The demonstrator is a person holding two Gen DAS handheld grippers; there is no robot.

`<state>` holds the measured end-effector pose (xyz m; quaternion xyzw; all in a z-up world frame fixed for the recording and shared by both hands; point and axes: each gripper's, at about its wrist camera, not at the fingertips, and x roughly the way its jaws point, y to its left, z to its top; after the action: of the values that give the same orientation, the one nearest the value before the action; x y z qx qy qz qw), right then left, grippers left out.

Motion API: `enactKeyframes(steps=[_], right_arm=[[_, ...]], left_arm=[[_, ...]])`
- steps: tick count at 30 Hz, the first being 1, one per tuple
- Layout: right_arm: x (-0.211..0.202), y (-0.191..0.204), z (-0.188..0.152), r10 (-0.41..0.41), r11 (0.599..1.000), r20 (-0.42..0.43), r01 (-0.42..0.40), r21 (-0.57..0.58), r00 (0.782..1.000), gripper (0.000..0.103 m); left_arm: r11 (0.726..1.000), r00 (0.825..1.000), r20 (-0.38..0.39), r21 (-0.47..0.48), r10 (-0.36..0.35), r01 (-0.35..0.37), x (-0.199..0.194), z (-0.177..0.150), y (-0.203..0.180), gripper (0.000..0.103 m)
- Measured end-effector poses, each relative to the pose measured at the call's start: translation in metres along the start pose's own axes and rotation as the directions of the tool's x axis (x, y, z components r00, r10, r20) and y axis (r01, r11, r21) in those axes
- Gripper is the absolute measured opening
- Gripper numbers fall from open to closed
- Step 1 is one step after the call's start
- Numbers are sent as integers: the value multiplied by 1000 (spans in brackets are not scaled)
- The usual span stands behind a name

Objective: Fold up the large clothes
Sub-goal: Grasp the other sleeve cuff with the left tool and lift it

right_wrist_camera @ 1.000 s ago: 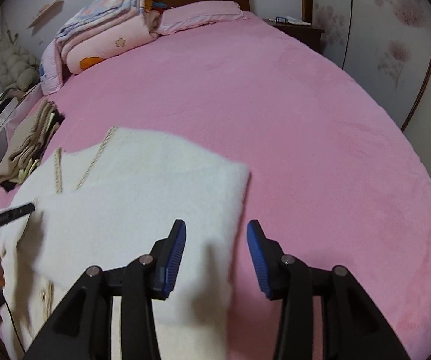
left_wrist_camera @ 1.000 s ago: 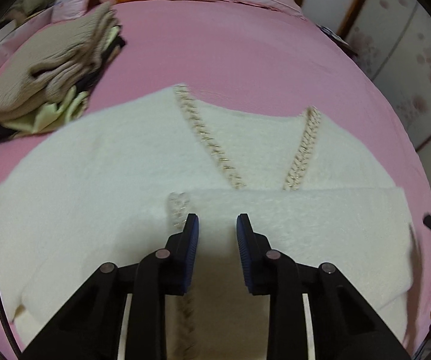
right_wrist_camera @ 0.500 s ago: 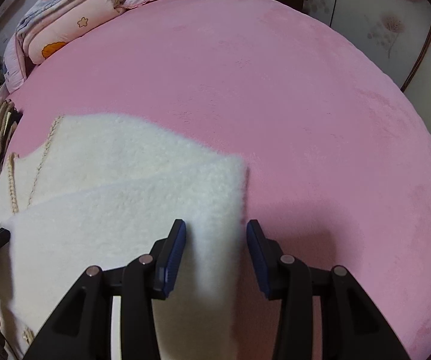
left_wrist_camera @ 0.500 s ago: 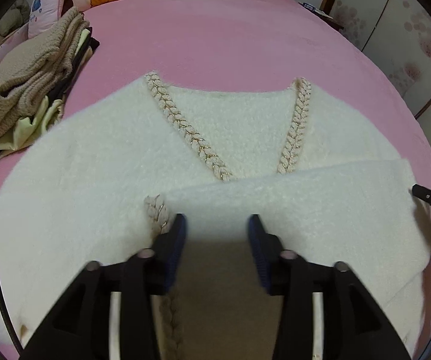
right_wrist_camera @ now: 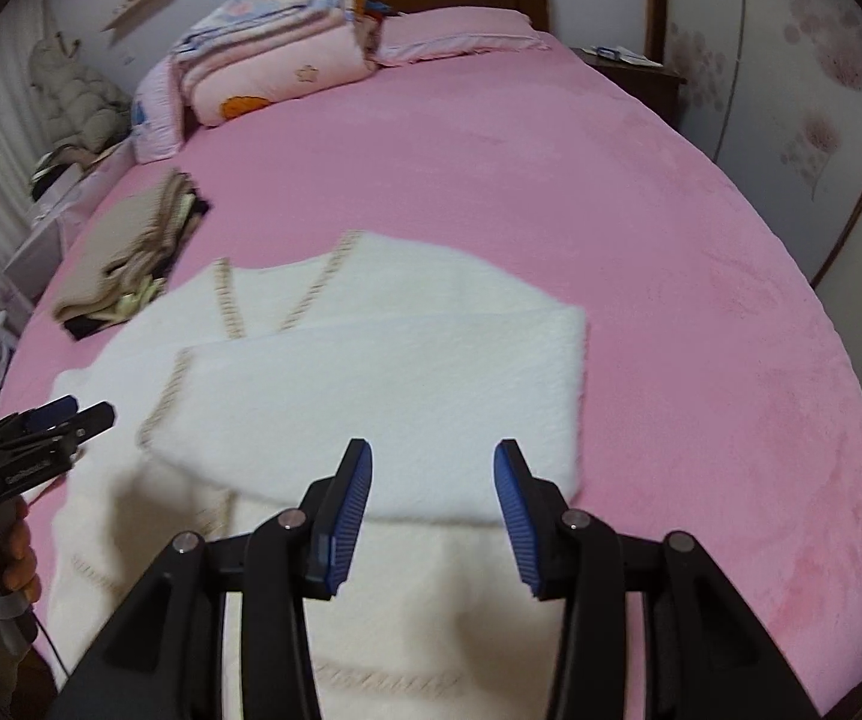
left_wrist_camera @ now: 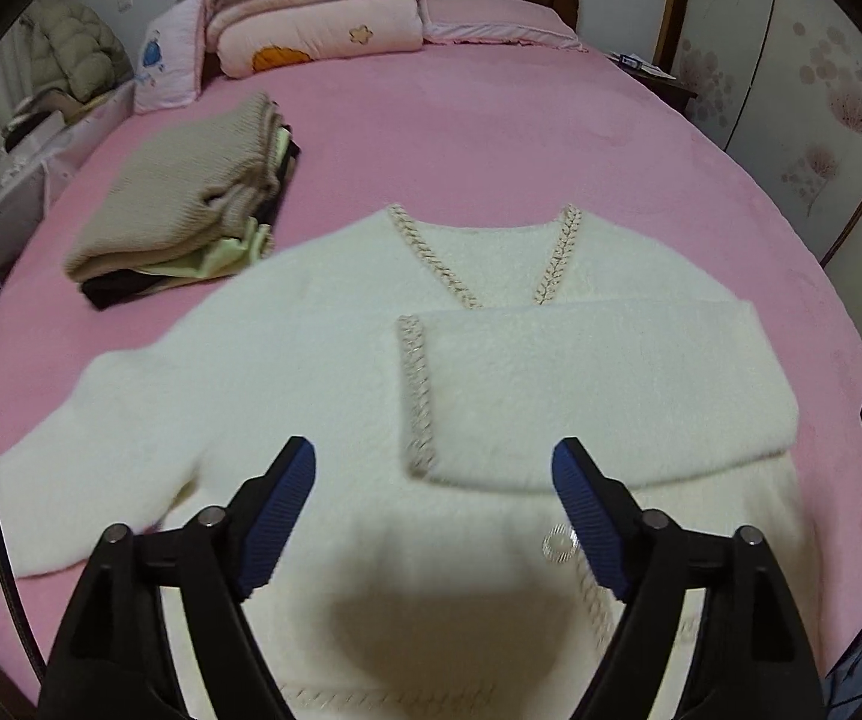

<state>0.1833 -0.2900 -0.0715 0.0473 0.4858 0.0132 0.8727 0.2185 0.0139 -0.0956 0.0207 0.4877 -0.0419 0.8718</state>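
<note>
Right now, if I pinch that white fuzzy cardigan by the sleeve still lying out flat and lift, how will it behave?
The white cardigan will probably hang limp: its folded sleeve already drapes softly over the body. It looks thick and plush, so likely bulky between the left gripper pads. On the fleecy pink bedspread it may drag rather than slide.

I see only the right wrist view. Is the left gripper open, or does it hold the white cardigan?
Observer: The left gripper is wide open and holds nothing; it hovers above the white cardigan.
Operator: Is the sleeve on the left side folded in too?
Observer: No. That left sleeve lies spread out flat on the bed; only the right sleeve is folded across the chest.
Operator: Is there something on the front that my fingers hide?
Observer: Yes, a round shiny button sits just below the folded sleeve.
</note>
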Motion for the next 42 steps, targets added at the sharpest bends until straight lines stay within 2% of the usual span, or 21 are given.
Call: enactKeyframes(steps=[4,6,12,15,19,21,25,27,30,34,36,39,40,42], right_arm=[[-34,40,-17,44,998,22,-43,-51,999,43],[-42,56,-21,70,996,22,-68,-55,997,43],[-54,104,-31,170,984,-4,-170,-52,985,43],[-46,125,-33,236,971,-53,-238,-19,970,43],[-27,155,-36,336,942,-153,-335,35,929,43],[-20,169,-37,330,943,-164,-331,24,929,43],[-7,207,-31,254,962,-155,-266,-64,955,43],[0,225,-24,242,962,-162,-259,-87,956,42],[9,252,-10,238,960,-176,-259,-107,955,43],[19,293,4,205,960,-171,-232,-157,964,42],[24,311,8,200,958,-174,-230,-173,964,42],[34,341,11,207,951,-193,-244,-193,959,42],[37,352,11,214,945,-199,-254,-204,956,42],[45,374,7,211,937,-218,-261,-234,953,42]], left_arm=[[999,999,36,25,35,-36,-42,-23,11,85],[999,999,43,23,23,-24,-61,-35,21,85],[1000,999,32,-23,10,-9,-81,-60,60,86],[997,1000,9,-77,-18,19,-78,-69,90,86],[989,999,-28,-149,-27,23,-66,-81,136,86],[983,998,-56,-186,-9,-2,-59,-88,159,86],[963,992,-122,-262,30,-61,-43,-103,205,86],[940,984,-162,-320,68,-118,-38,-114,237,86],[895,979,-196,-423,60,-140,-34,-129,281,86],[806,974,-218,-564,68,-182,-31,-150,346,86],[754,972,-218,-625,83,-204,-28,-163,380,86],[649,962,-240,-712,134,-268,-19,-182,431,86],[626,961,-243,-731,131,-271,-17,-187,440,86],[535,965,-244,-804,101,-259,-6,-206,472,77]])
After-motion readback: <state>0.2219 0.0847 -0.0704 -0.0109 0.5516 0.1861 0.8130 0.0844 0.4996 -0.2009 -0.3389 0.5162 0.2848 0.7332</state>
